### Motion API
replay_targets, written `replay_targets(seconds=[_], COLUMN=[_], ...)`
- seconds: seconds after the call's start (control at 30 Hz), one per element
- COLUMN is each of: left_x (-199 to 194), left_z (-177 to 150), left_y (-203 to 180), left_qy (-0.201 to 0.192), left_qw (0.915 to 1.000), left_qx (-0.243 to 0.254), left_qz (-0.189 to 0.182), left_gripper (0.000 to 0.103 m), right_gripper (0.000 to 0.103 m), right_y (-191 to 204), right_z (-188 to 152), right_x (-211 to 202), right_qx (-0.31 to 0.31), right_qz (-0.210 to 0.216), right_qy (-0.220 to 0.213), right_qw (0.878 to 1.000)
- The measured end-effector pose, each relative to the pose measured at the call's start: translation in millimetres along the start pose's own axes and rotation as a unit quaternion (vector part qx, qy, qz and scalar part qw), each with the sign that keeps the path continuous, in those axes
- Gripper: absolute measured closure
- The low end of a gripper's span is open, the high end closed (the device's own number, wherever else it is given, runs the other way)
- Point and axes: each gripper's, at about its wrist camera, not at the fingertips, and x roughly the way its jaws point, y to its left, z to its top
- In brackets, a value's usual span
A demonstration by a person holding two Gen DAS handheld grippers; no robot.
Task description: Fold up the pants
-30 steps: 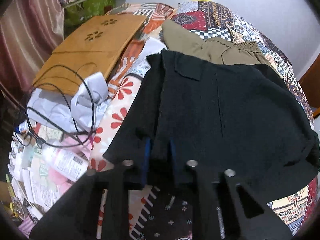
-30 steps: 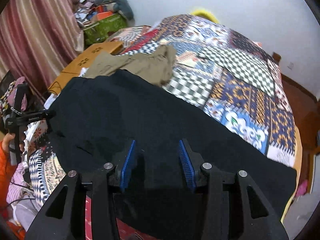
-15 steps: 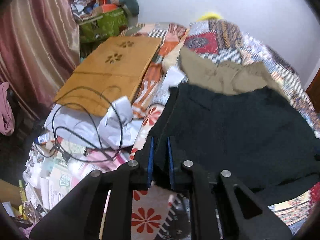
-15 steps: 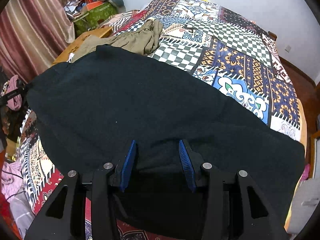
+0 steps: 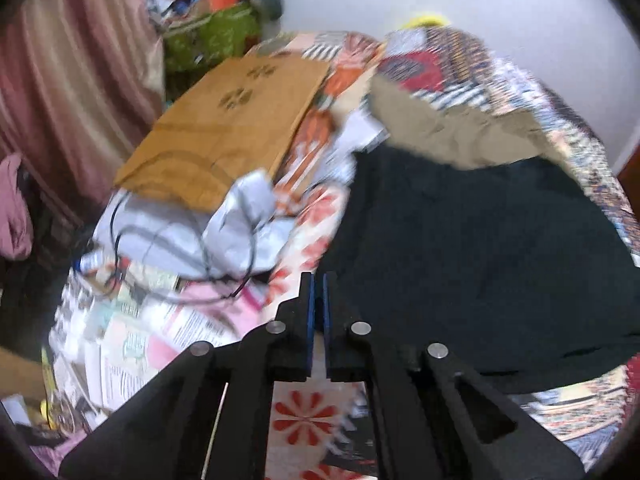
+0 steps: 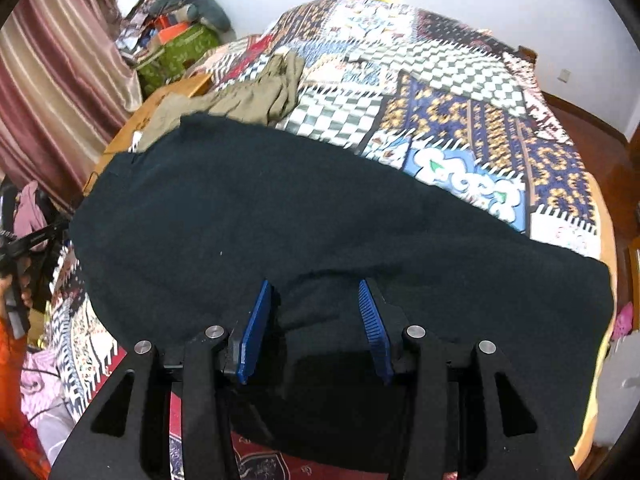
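Note:
Black pants (image 5: 480,248) lie spread across the patchwork quilt (image 6: 460,100). In the right wrist view the pants (image 6: 280,220) fill the middle of the picture. My left gripper (image 5: 316,280) is shut at the pants' near left corner, where the dark edge runs into its blue pads. My right gripper (image 6: 316,300) stands open low over the near part of the pants. A low ridge of black cloth rises between its blue pads (image 6: 256,320), which do not press on it. At the left edge of the right wrist view a hand (image 6: 16,280) holds the other gripper's handle.
An olive garment (image 5: 448,136) lies crumpled just beyond the pants. Left of the pants are a wooden board (image 5: 224,132), a grey cloth with a black cable (image 5: 240,220) and loose papers (image 5: 132,344). A green bag (image 5: 208,36) and a striped curtain (image 6: 52,80) stand behind.
The left jaws have closed fully on the pants' left corner and the left gripper has risen a little. The right gripper has sunk lower over the pants, still open.

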Motion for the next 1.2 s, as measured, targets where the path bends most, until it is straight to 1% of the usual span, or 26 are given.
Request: replay_targets(seconds=[0.03,0.07,0.17,0.27,0.33,0.4,0.47,0.53,0.57,0.63,0.77,0.9,1.03,1.13,1.2], left_x=[-7.1,-13.5,-27.0,-34.6,-37.7,-39.3,-39.7,-40.0,-39.8,-37.9,-32.0,-27.5,-25.1,-22.0,-19.2], left_z=[4.5,7.6,14.5,15.4,13.1,8.2,2.6,-5.9,-11.5,-20.4,-37.4,-51.0,-62.7,-65.3,-63.0], left_y=[-9.5,-21.0,-52.3,-86.9,-109.5,-131.8,-154.5,-169.2,-177.7,-190.7,-207.1,-204.4,-200.6,-199.3,-199.4], left_qy=[-0.008,-0.015,-0.026,-0.031,-0.027,-0.023,-0.018,-0.013,-0.01,-0.003,0.019,0.035,0.034,0.028,0.026], left_qw=[0.9999,0.9995,0.9968,0.9928,0.9896,0.9859,0.982,0.9786,0.9768,0.9737,0.9702,0.9711,0.9732,0.9746,0.9752], left_qx=[0.007,0.013,0.033,0.067,0.087,0.108,0.13,0.147,0.158,0.175,0.194,0.194,0.2,0.204,0.203], left_qz=[-0.012,-0.025,-0.068,-0.094,-0.111,-0.126,-0.136,-0.143,-0.144,-0.146,-0.144,-0.135,-0.108,-0.088,-0.085], left_gripper=[0.096,0.09,0.077,0.075,0.073,0.068,0.057,0.053,0.051,0.05,0.048,0.041,0.033,0.031,0.03], right_gripper=[0.061,0.061,0.059,0.051,0.05,0.05,0.049,0.049,0.049,0.049,0.049,0.049,0.049,0.049,0.049], right_y=[-1.8,-4.6,-19.2,-40.6,-57.7,-75.6,-95.8,-110.7,-118.5,-129.5,-142.7,-153.0,-154.7,-154.0,-153.9], right_z=[0.4,0.6,-1.3,-8.1,-16.2,-26.8,-42.0,-55.4,-63.8,-80.1,-105.0,-118.7,-123.0,-123.6,-124.5], right_x=[-5.0,-11.5,-32.7,-56.5,-73.9,-88.5,-101.6,-108.2,-110.3,-111.6,-105.2,-96.7,-92.5,-86.9,-84.2], right_qx=[0.003,0.007,0.025,0.048,0.065,0.083,0.107,0.131,0.143,0.166,0.196,0.22,0.23,0.229,0.231], right_qz=[-0.002,-0.006,-0.026,-0.055,-0.081,-0.107,-0.131,-0.142,-0.145,-0.151,-0.152,-0.135,-0.113,-0.104,-0.101], right_qy=[-0.007,-0.015,-0.037,-0.059,-0.071,-0.076,-0.078,-0.074,-0.071,-0.063,-0.046,-0.039,-0.042,-0.039,-0.04], right_qw=[1.0,1.0,0.999,0.996,0.992,0.988,0.982,0.978,0.976,0.972,0.968,0.965,0.966,0.967,0.967])
